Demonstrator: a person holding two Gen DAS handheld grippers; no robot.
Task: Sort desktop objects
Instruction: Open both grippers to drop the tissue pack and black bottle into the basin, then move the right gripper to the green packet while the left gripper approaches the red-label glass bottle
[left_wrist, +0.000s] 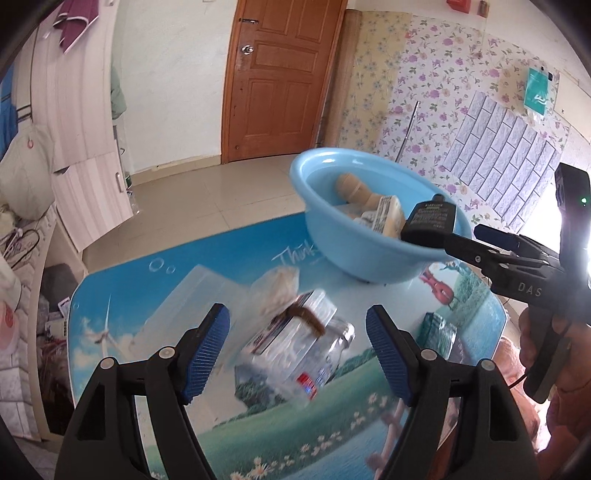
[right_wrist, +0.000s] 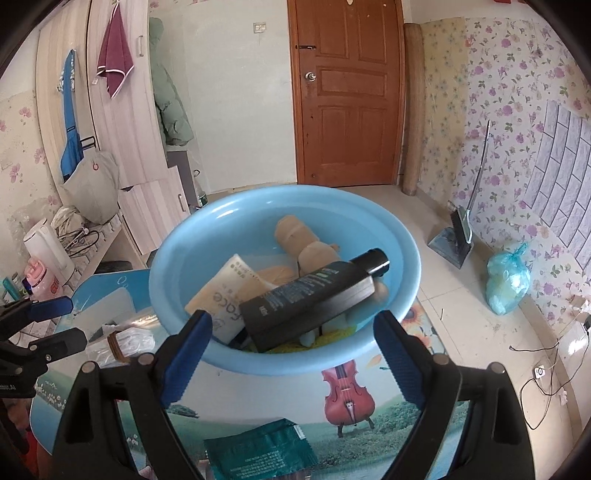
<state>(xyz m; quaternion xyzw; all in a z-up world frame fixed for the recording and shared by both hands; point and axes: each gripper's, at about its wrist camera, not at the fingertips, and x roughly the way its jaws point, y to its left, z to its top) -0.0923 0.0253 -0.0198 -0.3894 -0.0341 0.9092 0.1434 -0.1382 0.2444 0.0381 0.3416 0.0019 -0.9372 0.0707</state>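
Observation:
My left gripper (left_wrist: 295, 314) stands open low over the picture-printed table (left_wrist: 147, 295). A clear plastic jar (left_wrist: 295, 354) with a red and blue label lies blurred between and just ahead of its blue pads, neither pad touching it. A brown band (left_wrist: 308, 319) rests on the jar. A blue basin (right_wrist: 177, 251) holds a beige doll (right_wrist: 295, 232), a cream tube (right_wrist: 225, 295) and a black tube (right_wrist: 314, 295). My right gripper (right_wrist: 291, 317) hangs open at the basin's near rim, the black tube lying beyond its fingertips. The left view shows the right gripper (left_wrist: 461, 234) at the basin (left_wrist: 314, 162).
A green packet (right_wrist: 258, 450) lies on the table near its front edge. A small clear bag (left_wrist: 277, 284) with beige contents sits behind the jar. A hand (left_wrist: 532, 332) holds the right gripper. Off the table's right, on the floor, are a dustpan (right_wrist: 450, 240) and a blue bag (right_wrist: 506, 280).

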